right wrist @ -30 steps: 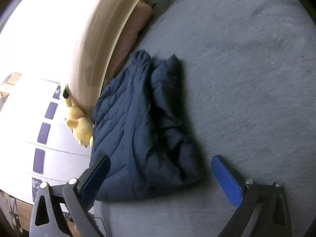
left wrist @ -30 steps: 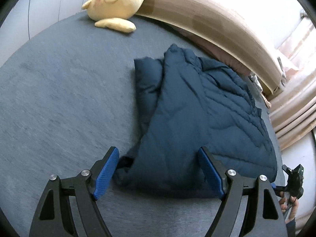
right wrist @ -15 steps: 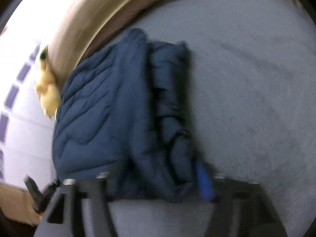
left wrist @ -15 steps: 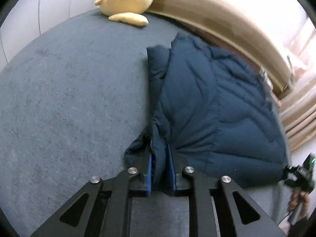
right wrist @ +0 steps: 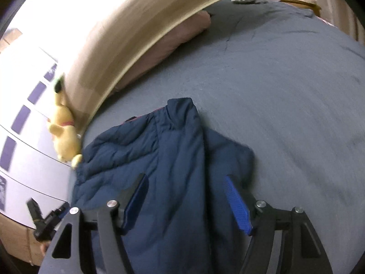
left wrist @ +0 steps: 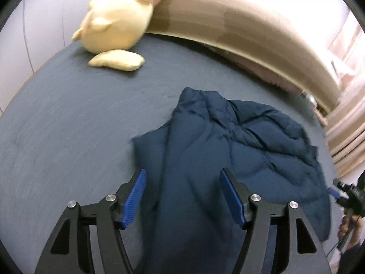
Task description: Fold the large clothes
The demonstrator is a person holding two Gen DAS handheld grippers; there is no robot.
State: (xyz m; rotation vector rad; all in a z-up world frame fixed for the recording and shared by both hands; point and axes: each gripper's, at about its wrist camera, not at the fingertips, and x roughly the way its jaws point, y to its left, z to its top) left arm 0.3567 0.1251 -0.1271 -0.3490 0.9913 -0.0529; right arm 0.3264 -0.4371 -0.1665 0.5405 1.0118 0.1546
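The navy padded jacket [left wrist: 228, 159] lay in the lower centre, folded over once on the grey bed [left wrist: 68, 125], with tidying left, while the left gripper [left wrist: 182, 196] had just been opening and the right gripper [right wrist: 187, 198] stood apart, both around cloth, apparently not pressing it.

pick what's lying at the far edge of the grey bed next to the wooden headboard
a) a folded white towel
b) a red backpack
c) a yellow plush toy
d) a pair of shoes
c) A yellow plush toy lies on the grey bed against the wooden headboard, beyond the navy padded jacket; the right wrist view shows the same toy.
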